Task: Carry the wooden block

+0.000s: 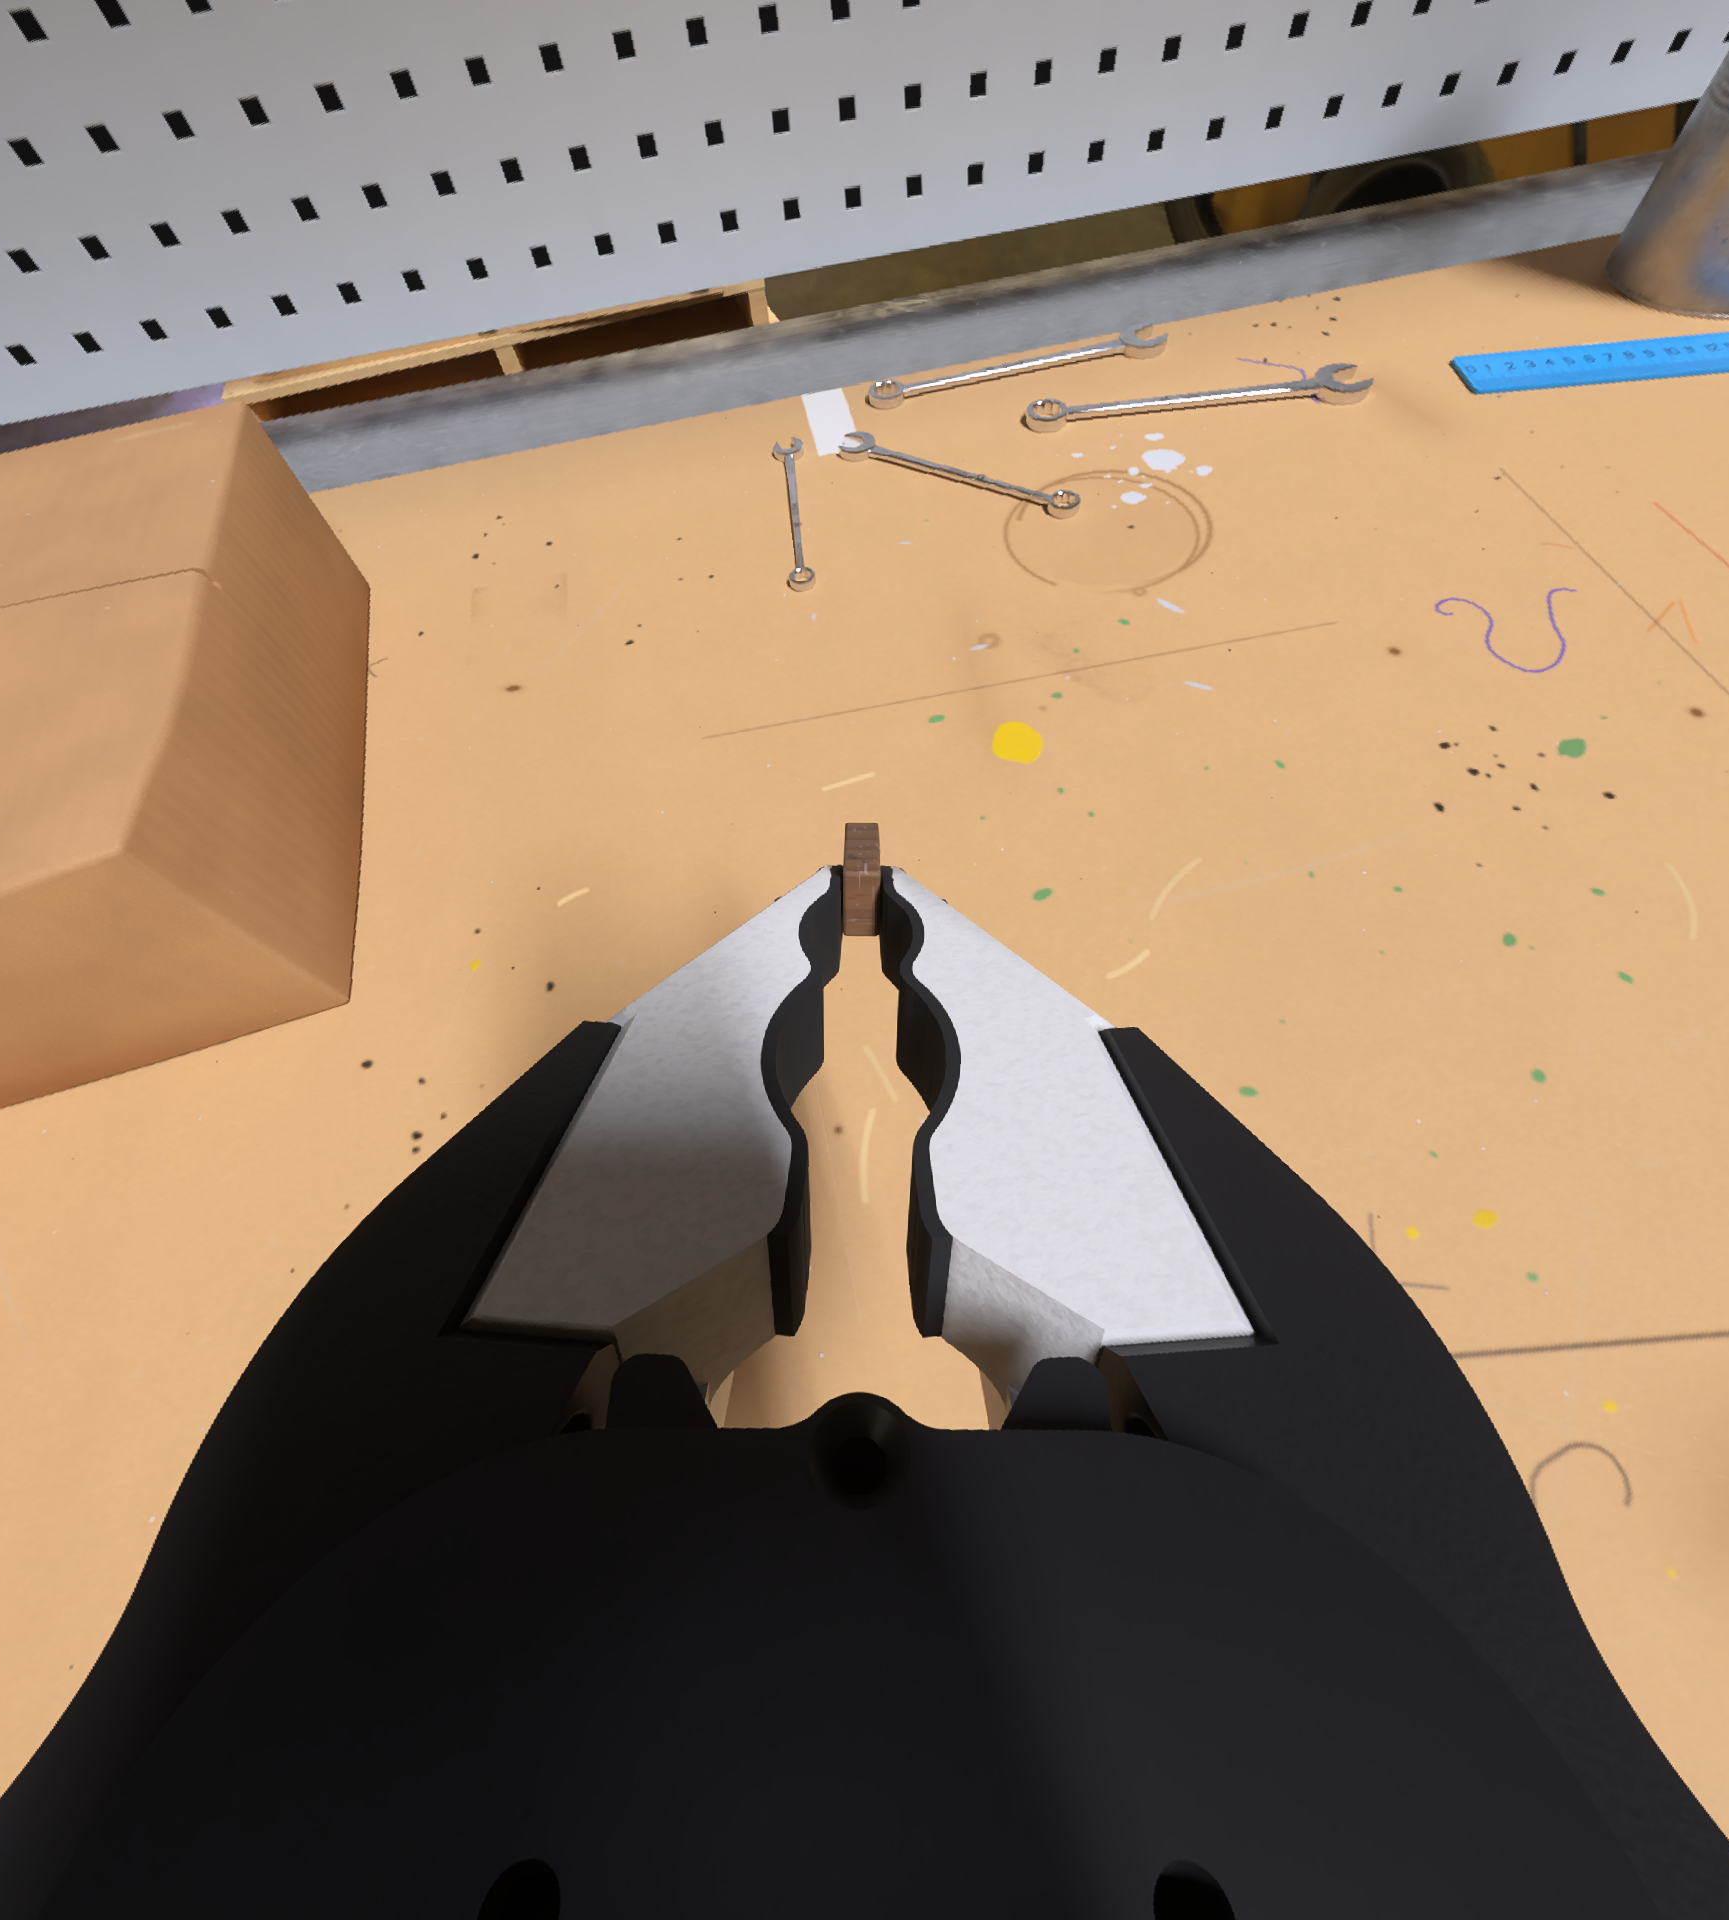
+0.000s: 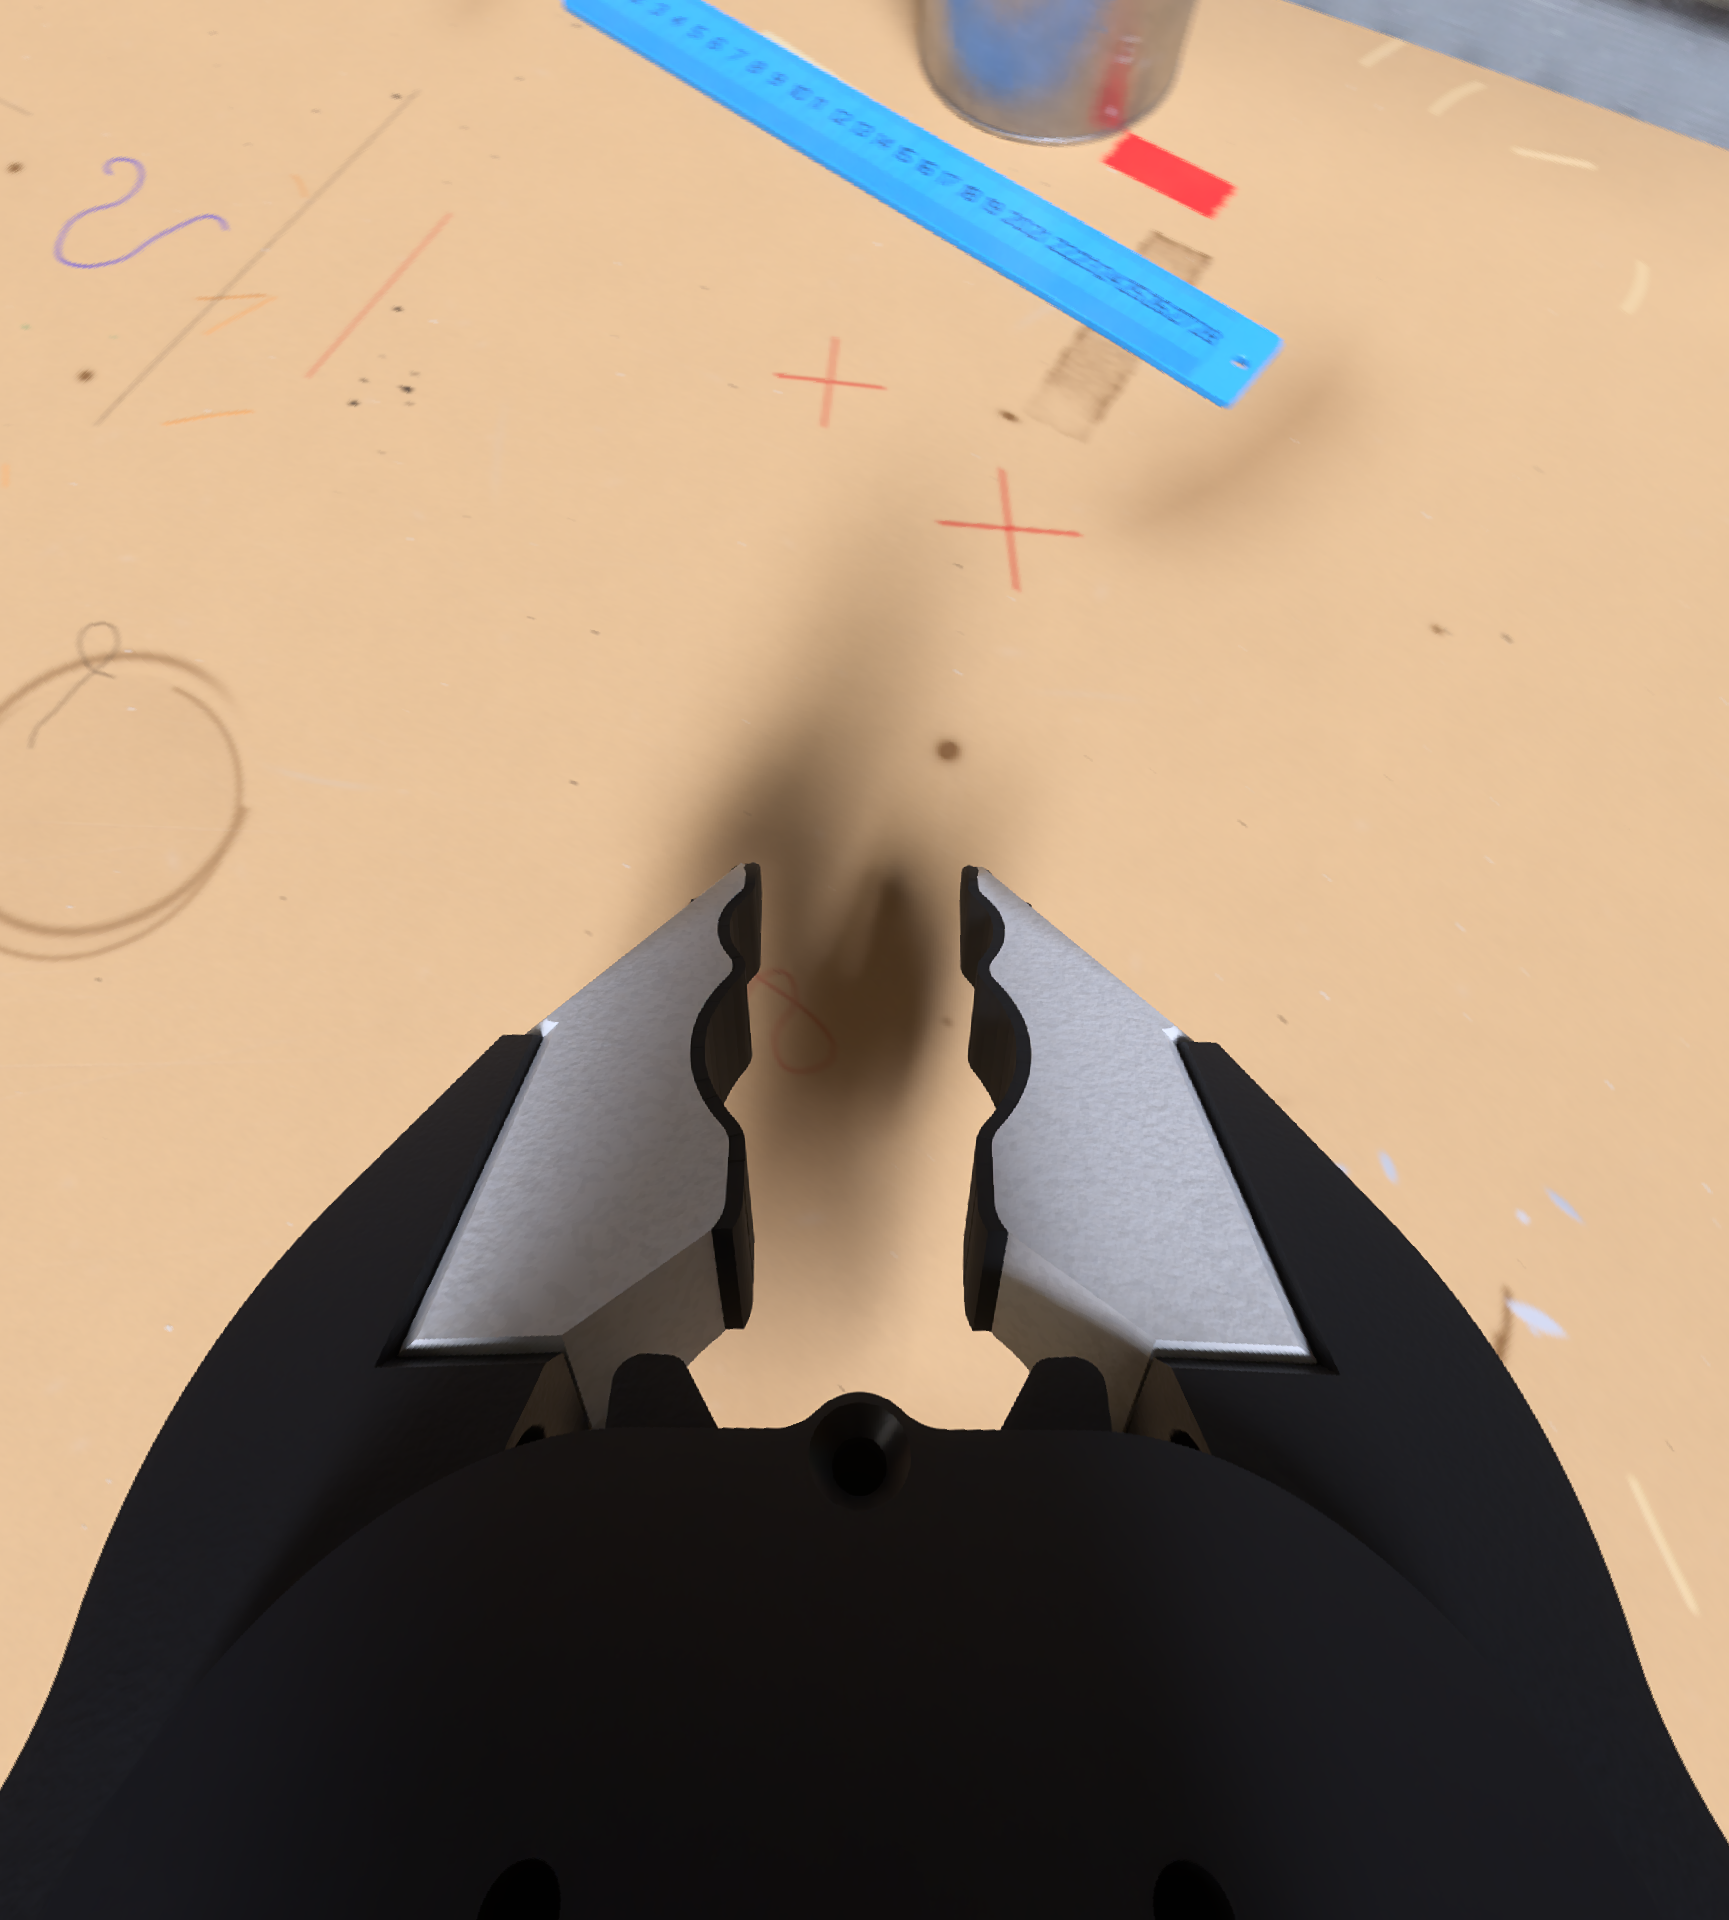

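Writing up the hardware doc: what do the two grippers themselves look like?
Both match: the left gripper and right gripper have a broad matte black body, two tapering fingers faced in white textured panels, wavy black inner pads, and a round hole at the base. No cables or markings visible.

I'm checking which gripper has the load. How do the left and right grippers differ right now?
The left gripper is shut on the wooden block, pinched upright between its fingertips; the right gripper holds nothing. The left's jaws are nearly closed, while the right's stand clearly apart. The left faces the wrenches and cardboard box; the right faces the blue ruler. Both share black bodies with white finger faces, above the same tabletop.
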`<state>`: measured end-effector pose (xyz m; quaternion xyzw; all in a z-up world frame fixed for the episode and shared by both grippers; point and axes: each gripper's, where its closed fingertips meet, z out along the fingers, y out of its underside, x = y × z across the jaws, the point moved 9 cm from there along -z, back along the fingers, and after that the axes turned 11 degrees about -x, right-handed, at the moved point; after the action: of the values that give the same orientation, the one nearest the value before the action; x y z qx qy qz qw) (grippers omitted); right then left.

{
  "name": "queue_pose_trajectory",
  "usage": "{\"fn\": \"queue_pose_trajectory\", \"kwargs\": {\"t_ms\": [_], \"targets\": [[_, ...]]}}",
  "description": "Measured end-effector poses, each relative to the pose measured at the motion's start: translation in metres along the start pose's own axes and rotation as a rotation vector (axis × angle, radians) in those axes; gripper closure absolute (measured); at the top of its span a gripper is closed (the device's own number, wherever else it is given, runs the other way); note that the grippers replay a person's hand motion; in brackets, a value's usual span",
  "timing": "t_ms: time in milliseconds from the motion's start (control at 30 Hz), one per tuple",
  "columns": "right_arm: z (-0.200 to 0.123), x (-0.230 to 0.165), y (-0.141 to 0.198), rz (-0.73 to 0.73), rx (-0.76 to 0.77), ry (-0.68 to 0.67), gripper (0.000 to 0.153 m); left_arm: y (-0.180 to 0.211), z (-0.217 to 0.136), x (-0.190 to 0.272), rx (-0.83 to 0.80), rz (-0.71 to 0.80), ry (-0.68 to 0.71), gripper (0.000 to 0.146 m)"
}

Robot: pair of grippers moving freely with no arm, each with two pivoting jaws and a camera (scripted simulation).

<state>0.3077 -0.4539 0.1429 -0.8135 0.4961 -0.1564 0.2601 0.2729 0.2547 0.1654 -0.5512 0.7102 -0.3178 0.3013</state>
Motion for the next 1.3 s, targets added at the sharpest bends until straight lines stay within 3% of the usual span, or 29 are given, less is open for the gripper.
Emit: {"fn": "queue_pose_trajectory", "kwargs": {"t_ms": [267,500,1300], "targets": [[0.026,-0.057,-0.03,-0.074,0.01,-0.104,0.112,-0.002,-0.006,-0.003,0.036,-0.028,-0.014,0.141],[0.047,-0.108,-0.047,-0.106,0.004,-0.199,0.089,-0.007,-0.02,-0.01,0.084,-0.08,-0.013,0.141],[0.087,-0.267,-0.096,-0.105,0.072,-0.465,0.057,-0.016,-0.052,-0.036,0.227,-0.224,-0.015,0.141]]}}
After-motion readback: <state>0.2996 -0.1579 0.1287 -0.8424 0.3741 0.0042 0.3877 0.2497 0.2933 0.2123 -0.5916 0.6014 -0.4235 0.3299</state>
